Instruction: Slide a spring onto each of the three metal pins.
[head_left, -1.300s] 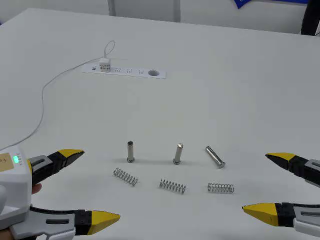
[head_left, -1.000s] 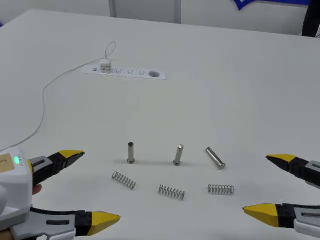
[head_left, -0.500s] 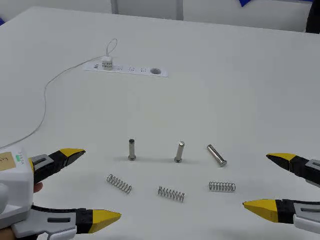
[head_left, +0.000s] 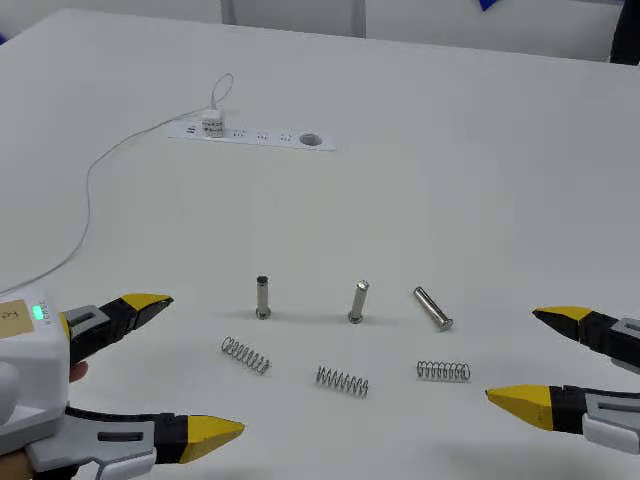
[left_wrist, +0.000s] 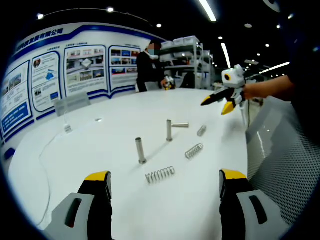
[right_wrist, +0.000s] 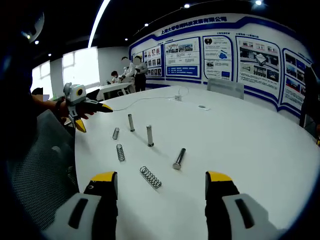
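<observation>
Three short polished steel pins and three small coiled wire springs are sitting apart on a broad white worktop (head_left: 480, 200), with no spring on a pin yet.

The middle pin (head_left: 357, 301) is standing upright on its wider foot, its long axis vertical. The left pin (head_left: 262, 297) is standing the same way to the left of it. The fallen pin (head_left: 432, 309) is lying on its side to the right of the middle pin. Its long axis is running diagonally. The plain end is pointing away from the person and back toward the middle pin, and the wider end is pointing toward the person.

The springs are lying on their sides in a row on the person's side of the middle pin. The middle spring (head_left: 342, 380) is resting almost straight in front of it, its axis running roughly left to right. The left spring (head_left: 245, 355) is lying to the left, slightly angled. The right spring (head_left: 443, 371) is lying to the right, its axis left to right.

Far beyond the middle pin, a white power strip (head_left: 250, 137) is lying with a thin white cable (head_left: 90, 200) trailing off.

The left claw (head_left: 200, 363), black with yellow tips, is hovering left of the middle pin, spread wide and holding nothing. The right claw (head_left: 512, 354) is mirroring it on the right, equally wide and empty.

The step in hand is probably picking up a first spring. It would go best with a light pinch across the coils near one end, so the bore is not crushed or blocked. The spring then needs turning vertical and lowering over a standing pin. The fallen pin likely needs standing up first.
</observation>
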